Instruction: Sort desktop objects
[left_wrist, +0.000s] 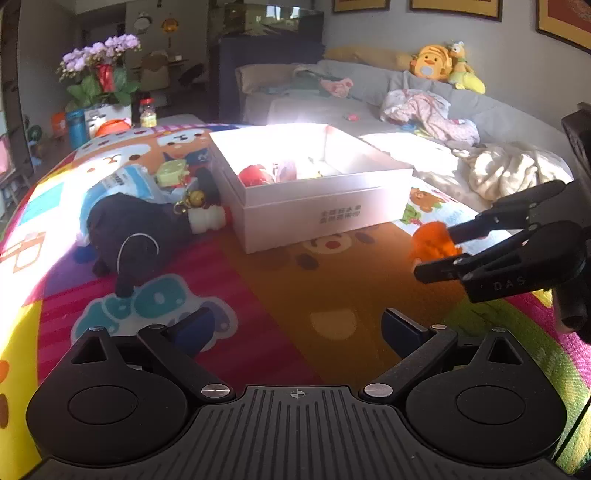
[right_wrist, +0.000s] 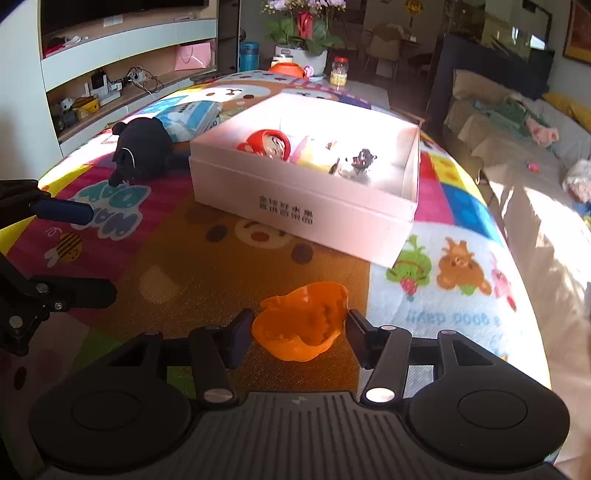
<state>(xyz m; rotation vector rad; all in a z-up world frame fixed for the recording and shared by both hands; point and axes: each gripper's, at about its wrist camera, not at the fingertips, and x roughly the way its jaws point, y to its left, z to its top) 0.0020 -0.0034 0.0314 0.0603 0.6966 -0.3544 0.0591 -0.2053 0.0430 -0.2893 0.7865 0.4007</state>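
Note:
An orange plastic toy (right_wrist: 306, 314) lies on the colourful play mat (right_wrist: 177, 280), in front of an open white box (right_wrist: 295, 206). My right gripper (right_wrist: 297, 328) has a pad against each side of the toy; the left wrist view shows this gripper (left_wrist: 432, 254) around the toy (left_wrist: 430, 238). My left gripper (left_wrist: 295, 325) hovers open over bare mat with nothing between its fingers. The box (left_wrist: 314, 210) holds a red round toy (right_wrist: 269, 142) and several small figures. A black plush animal (left_wrist: 133, 229) lies left of the box.
Beside the plush lie a blue-and-white packet (left_wrist: 125, 181), a green item (left_wrist: 171, 173) and a small white bottle-shaped toy (left_wrist: 207, 218). A flower pot (right_wrist: 303, 55) and a jar (right_wrist: 339, 72) stand at the mat's far end. A sofa (left_wrist: 461, 122) with blankets runs along the right.

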